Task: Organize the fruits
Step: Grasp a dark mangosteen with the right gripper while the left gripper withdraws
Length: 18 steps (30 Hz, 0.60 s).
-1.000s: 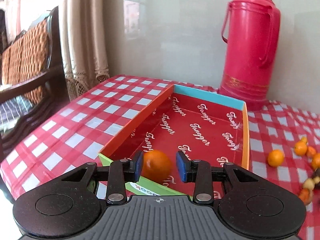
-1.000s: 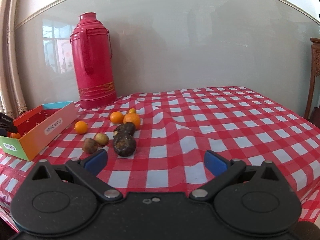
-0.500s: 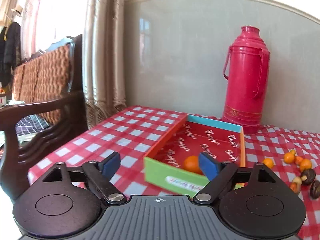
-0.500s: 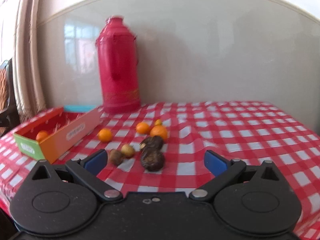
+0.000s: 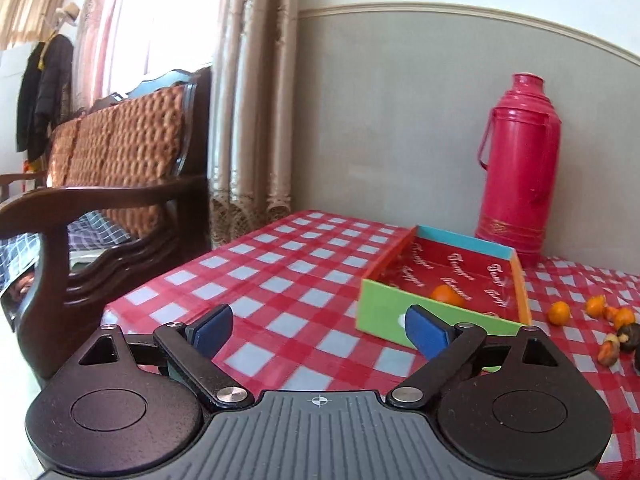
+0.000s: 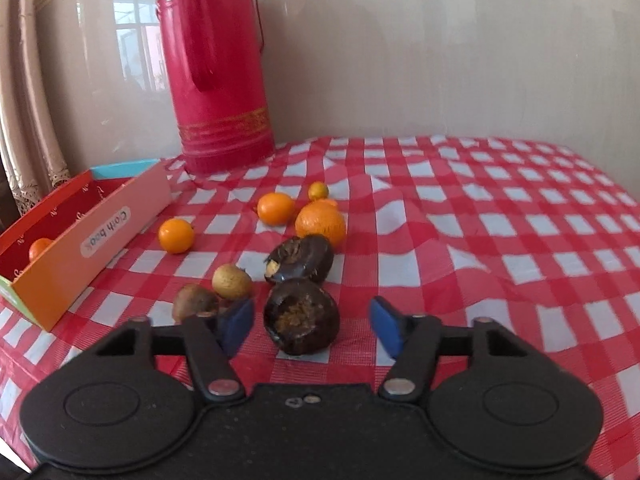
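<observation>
A colourful cardboard box [image 5: 400, 312] with a red inside holds one small orange [image 5: 447, 295]; box [image 6: 76, 240] and orange [image 6: 40, 247] also show in the right wrist view. My left gripper [image 5: 320, 330] is open and empty, back from the box's near left corner. My right gripper [image 6: 311, 325] is open, its jaws on either side of a dark brown fruit [image 6: 302, 316] on the cloth, not touching it. Behind it lie a second dark fruit [image 6: 302, 258], two small brown fruits [image 6: 231, 281], and several oranges [image 6: 320, 222].
A tall red thermos [image 6: 218, 68] stands at the wall behind the box. The table has a red and white checked cloth [image 6: 480, 240]. A wooden chair [image 5: 100, 208] and curtains [image 5: 248, 100] stand left of the table, whose left edge is close to my left gripper.
My left gripper let go of the orange in the box, opened wide and drew back to the left. My right gripper moved forward and down around the near dark fruit, its jaws narrowing a little.
</observation>
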Each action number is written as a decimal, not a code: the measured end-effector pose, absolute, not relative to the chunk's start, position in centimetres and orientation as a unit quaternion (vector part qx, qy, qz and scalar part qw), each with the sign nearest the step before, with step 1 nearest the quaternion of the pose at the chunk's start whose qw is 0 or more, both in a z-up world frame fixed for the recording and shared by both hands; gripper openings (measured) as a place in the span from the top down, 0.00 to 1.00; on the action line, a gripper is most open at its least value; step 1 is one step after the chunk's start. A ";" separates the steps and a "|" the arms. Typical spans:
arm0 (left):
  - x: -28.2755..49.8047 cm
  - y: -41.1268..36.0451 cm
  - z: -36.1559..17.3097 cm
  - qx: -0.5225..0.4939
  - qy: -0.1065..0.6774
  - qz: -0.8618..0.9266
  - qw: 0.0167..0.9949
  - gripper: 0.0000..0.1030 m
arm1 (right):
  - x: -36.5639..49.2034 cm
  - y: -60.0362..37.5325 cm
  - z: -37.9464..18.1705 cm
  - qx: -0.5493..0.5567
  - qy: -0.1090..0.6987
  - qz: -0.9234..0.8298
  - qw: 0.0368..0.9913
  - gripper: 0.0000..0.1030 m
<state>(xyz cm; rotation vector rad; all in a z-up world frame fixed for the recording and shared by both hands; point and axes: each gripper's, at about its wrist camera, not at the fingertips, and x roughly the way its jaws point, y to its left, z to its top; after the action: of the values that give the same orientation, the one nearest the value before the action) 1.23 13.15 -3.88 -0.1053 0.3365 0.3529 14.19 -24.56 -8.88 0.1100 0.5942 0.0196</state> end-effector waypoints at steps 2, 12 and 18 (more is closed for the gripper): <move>1.0 13.8 -4.1 -0.063 0.165 0.180 0.968 0.09 | 14.5 -24.5 -9.3 0.057 0.299 0.008 0.952 0.55; 0.2 15.6 -4.7 -0.106 0.150 0.193 0.964 0.02 | 13.2 -23.6 -8.1 0.056 0.259 0.030 0.964 0.68; -0.6 16.2 -4.9 -0.120 0.138 0.222 0.958 0.01 | 12.6 -19.9 -4.6 0.056 0.208 0.107 0.971 0.68</move>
<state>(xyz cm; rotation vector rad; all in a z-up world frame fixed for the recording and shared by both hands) -0.64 16.15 -4.90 -0.2426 0.2796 0.4511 12.62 -19.87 -4.65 0.1136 0.4198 0.2155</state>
